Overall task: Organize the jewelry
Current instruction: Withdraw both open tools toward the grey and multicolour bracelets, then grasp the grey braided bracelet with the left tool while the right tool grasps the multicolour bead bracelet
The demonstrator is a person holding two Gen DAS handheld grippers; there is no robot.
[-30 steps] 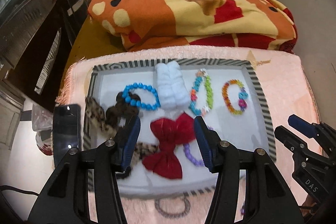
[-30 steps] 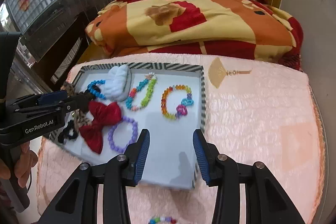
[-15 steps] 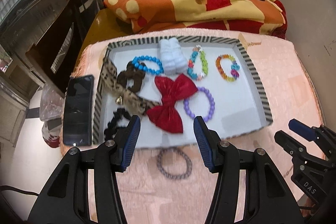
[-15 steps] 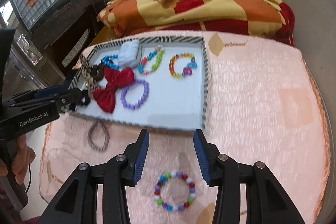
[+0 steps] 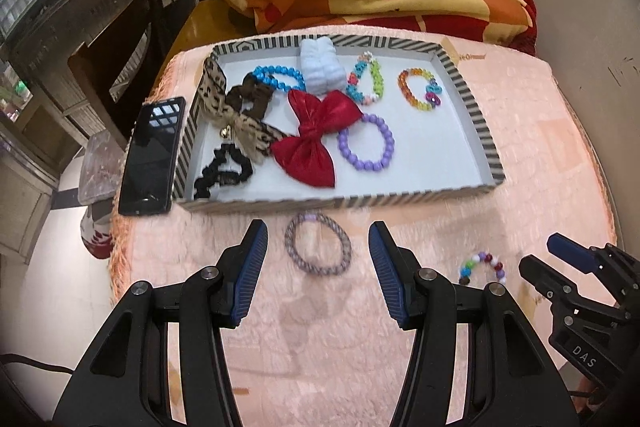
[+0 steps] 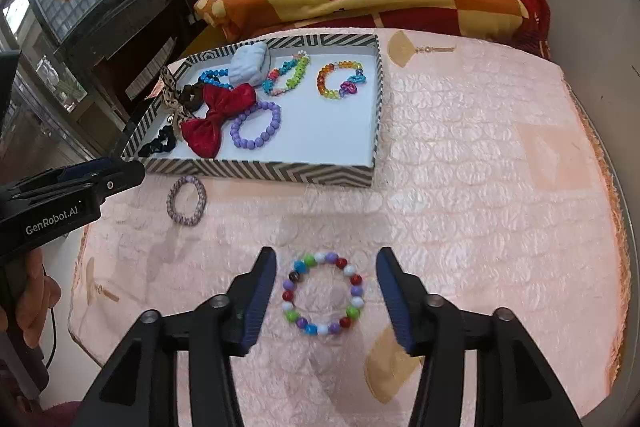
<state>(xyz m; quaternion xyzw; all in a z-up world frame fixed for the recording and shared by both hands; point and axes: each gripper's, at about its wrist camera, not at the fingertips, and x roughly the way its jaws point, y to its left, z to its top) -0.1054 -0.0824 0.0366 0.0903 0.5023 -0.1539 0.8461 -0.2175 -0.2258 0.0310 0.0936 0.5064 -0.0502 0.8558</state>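
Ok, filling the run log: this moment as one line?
left gripper open over braided band | right gripper open, just widened, around beaded bracelet | neither grasped

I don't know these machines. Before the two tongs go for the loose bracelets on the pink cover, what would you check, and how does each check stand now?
1. Left tongs open wide enough: ok, nothing held.
2. Braided purple band between the left jaws: ok.
3. Right tongs open: ok, its jaws have just been opening, around the multicoloured bead bracelet but not touching it.
4. Free room in the striped tray: ok, bare floor near its front right.
5. Tongs clear of each other: ok.
6. Height above the cover: cannot tell.
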